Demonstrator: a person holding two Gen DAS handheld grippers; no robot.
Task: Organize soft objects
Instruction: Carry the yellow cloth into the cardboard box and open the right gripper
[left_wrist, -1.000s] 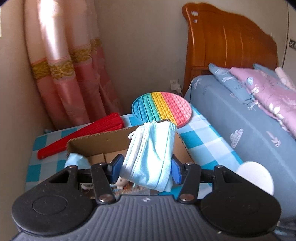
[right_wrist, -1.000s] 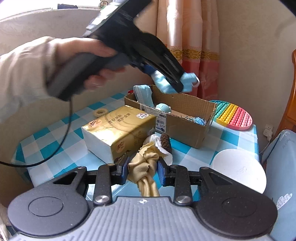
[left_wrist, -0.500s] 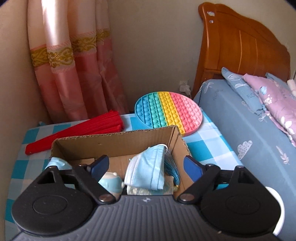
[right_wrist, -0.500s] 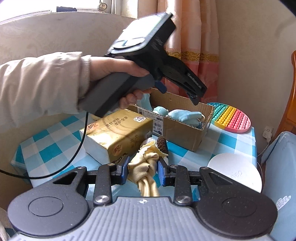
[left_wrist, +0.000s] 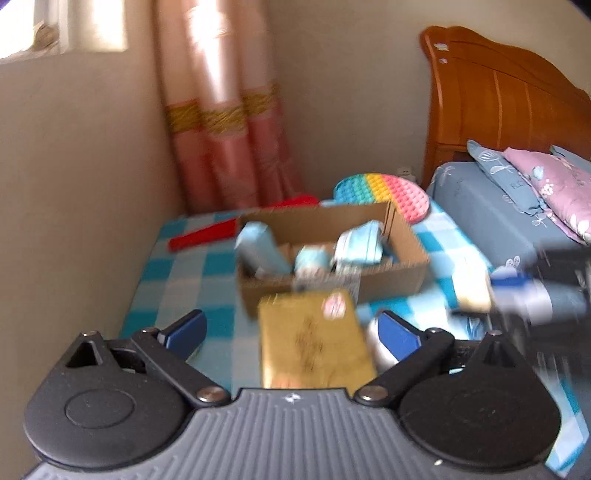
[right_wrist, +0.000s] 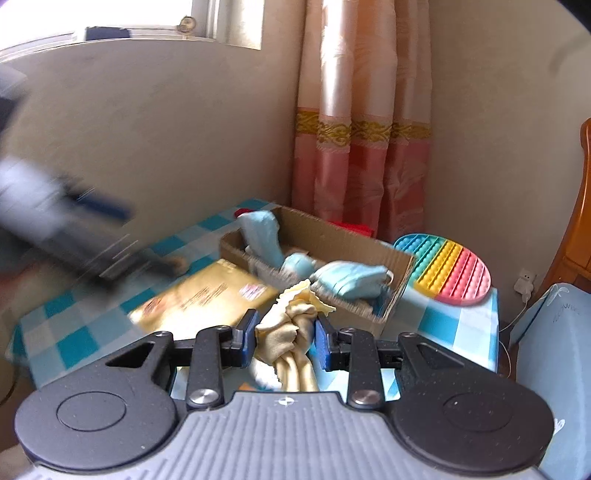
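Beige wall (right_wrist: 166, 129), pink curtain (right_wrist: 362, 147) (sunlit), wooden headboard (left_wrist: 491, 110)

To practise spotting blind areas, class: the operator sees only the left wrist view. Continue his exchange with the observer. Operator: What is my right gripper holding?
Observer: The right gripper is shut on a yellow cloth.
Operator: Is the cloth spread out?
Observer: No, it is bunched and twisted, hanging below the pads.
Operator: The cardboard box hides part of the pop toy.
Observer: The pop toy lies flat on the table, beside the box's right end.
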